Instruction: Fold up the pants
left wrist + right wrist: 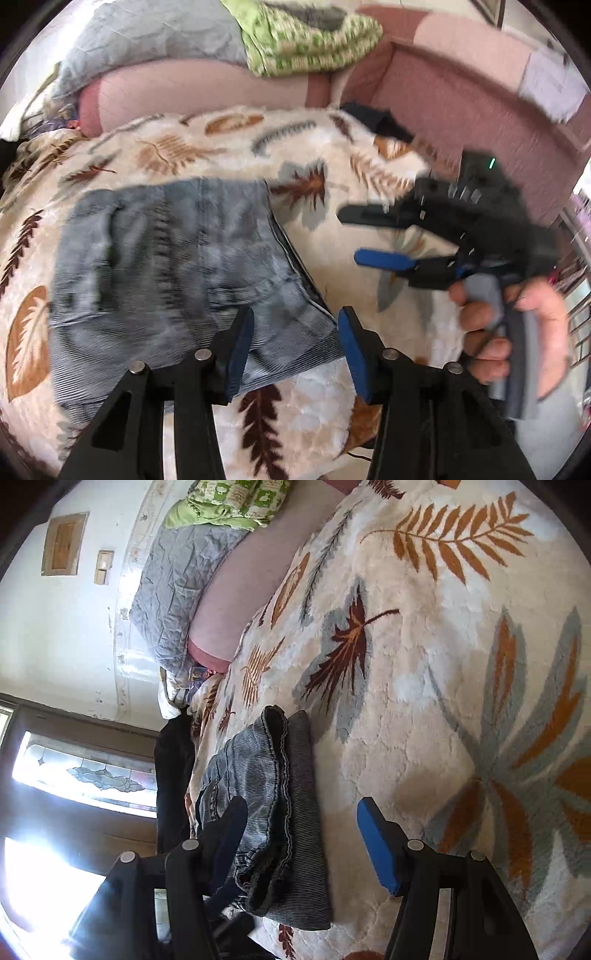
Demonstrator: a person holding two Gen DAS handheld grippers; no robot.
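Note:
The pants (177, 266) are grey-blue denim, folded into a compact stack on a leaf-print blanket (207, 144). My left gripper (295, 350) is open and empty, just above the stack's near right corner. My right gripper (365, 236) appears in the left wrist view, open, held by a hand to the right of the pants and apart from them. In the right wrist view the folded pants (273, 797) lie with their layered edges showing, and my right gripper (303, 834) is open beside them, empty.
A pink cushion (192, 96), a grey quilt (147, 33) and a green patterned blanket (310, 40) lie at the bed's far end. A pink bed frame (461, 99) runs along the right. A dark garment (376, 118) lies near it. A window (85, 771) is beyond the bed's edge.

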